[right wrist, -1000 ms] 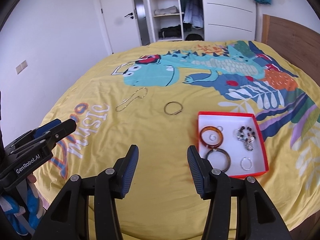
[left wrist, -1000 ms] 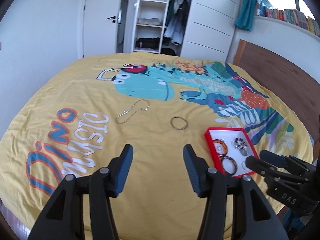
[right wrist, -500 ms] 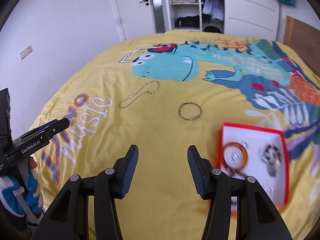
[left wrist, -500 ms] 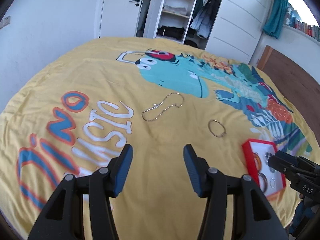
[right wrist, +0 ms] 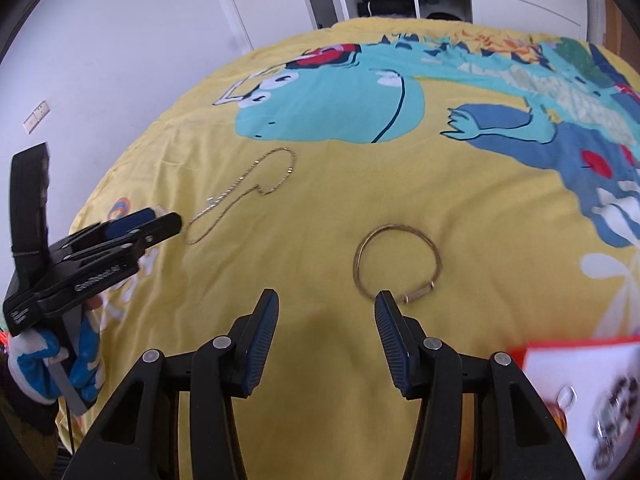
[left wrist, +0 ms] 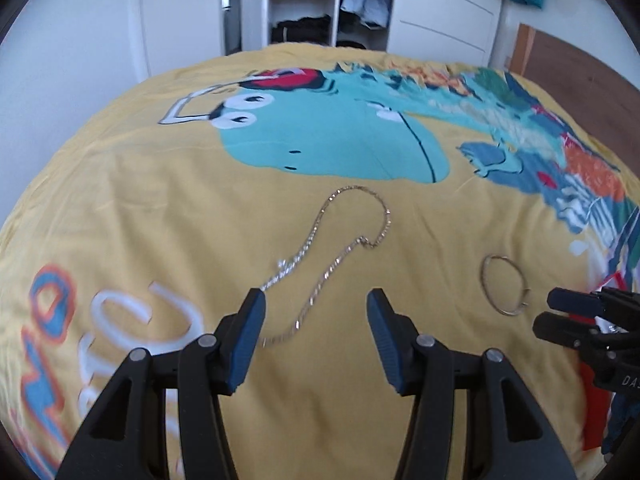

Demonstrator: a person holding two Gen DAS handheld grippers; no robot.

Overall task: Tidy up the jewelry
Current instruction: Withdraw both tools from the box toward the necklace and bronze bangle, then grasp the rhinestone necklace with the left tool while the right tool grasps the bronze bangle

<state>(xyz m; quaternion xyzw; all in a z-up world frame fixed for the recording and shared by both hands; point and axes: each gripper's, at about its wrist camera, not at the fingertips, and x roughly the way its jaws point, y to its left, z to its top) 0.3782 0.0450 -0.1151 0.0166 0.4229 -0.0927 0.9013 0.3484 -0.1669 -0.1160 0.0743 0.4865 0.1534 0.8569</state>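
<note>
Two hand-held grippers hover over a yellow bedspread (left wrist: 120,208) printed with a large teal cartoon dinosaur (left wrist: 332,136). That dinosaur's head serves as the landmark here.

Just below the dinosaur's chin lies a thin silver chain necklace (left wrist: 320,264), loosely looped on the fabric. The left gripper (left wrist: 316,300) is spread wide, holding nothing, with its blue-padded fingers (left wrist: 250,330) on either side of the chain's lower end; whether the pads touch the chain or the cloth cannot be told. In the right wrist view the same gripper (right wrist: 156,218) appears from the side, its tips right at the chain's near end (right wrist: 244,192).

Below the dinosaur's head and to the right of the necklace rests a thin gold bangle (right wrist: 394,262) with a small clasp at its lower edge. The right gripper (right wrist: 326,304) is also spread apart and empty, and its right finger (right wrist: 390,332) sits just beside the bangle's lower rim.

Further right of the bangle, well away from the dinosaur's head, the corner of a red tray (right wrist: 560,346) with a white floor enters view, holding several blurred jewellery pieces (right wrist: 612,412).

Beyond the bed, behind the dinosaur's head, stand a white door (left wrist: 180,16) and an open wardrobe (left wrist: 320,4) with shelves and hanging clothes.
</note>
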